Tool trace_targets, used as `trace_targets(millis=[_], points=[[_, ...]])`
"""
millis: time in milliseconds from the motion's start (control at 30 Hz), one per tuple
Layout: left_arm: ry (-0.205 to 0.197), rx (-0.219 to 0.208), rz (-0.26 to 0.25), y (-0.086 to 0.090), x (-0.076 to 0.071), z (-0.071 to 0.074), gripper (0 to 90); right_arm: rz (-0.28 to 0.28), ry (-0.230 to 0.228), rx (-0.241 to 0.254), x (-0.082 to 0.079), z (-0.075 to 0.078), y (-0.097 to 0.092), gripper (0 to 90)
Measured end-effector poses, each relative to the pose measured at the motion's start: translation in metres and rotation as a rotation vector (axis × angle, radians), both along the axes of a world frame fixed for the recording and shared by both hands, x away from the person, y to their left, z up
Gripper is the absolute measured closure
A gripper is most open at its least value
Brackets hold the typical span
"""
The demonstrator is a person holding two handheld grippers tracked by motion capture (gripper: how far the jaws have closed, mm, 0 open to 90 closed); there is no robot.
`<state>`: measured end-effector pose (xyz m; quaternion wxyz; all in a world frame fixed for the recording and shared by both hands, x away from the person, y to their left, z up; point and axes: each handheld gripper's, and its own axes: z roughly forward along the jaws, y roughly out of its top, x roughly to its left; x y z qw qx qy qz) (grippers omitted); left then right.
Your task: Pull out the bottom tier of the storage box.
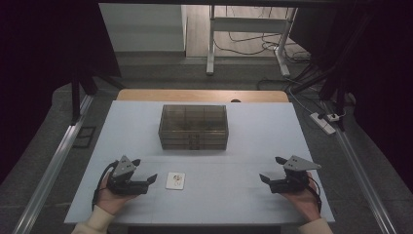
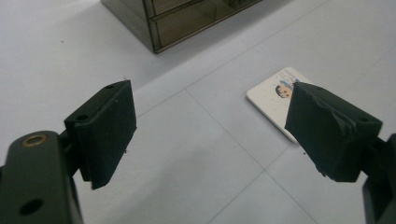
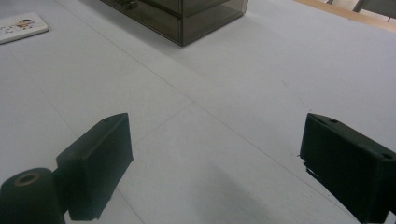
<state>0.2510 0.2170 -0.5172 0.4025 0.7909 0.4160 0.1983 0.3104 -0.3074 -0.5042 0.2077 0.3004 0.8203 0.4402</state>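
Observation:
A small white card with a cartoon picture lies flat on the table, in front of a smoky see-through drawer box. My left gripper rests on the table just left of the card, its jaws wide apart and empty. In the left gripper view the card lies partly behind the right jaw, and the drawer box stands farther off. My right gripper sits at the table's right, open and empty. The right gripper view has the card at far left and the box ahead.
The white table ends close behind the drawer box, where a wooden edge shows. Metal rails run along both sides. A desk frame with cables and a power strip lies on the floor beyond.

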Motion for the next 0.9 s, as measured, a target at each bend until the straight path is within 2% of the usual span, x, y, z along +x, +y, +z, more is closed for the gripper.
trace_targets(millis=[300, 533, 767, 900], points=[[-0.017, 0.004, 0.004, 0.0013, -0.0017, 0.0008, 16.6, 0.007, -0.010, 0.009, -0.0021, -0.0011, 0.0000, 9.0], [-0.046, 0.025, -0.004, 0.0010, -0.0015, -0.0003, 16.4, -0.002, -0.032, 0.013, -0.0024, -0.0025, 0.0003, 9.0], [-0.061, 0.052, -0.010, -0.0014, -0.0003, -0.0018, 15.8, 0.002, -0.019, 0.006, -0.0023, -0.0035, 0.0012, 9.1], [-0.068, 0.048, -0.006, -0.0014, -0.0004, -0.0014, 15.8, 0.002, -0.013, 0.000, -0.0022, -0.0039, 0.0017, 9.1]])
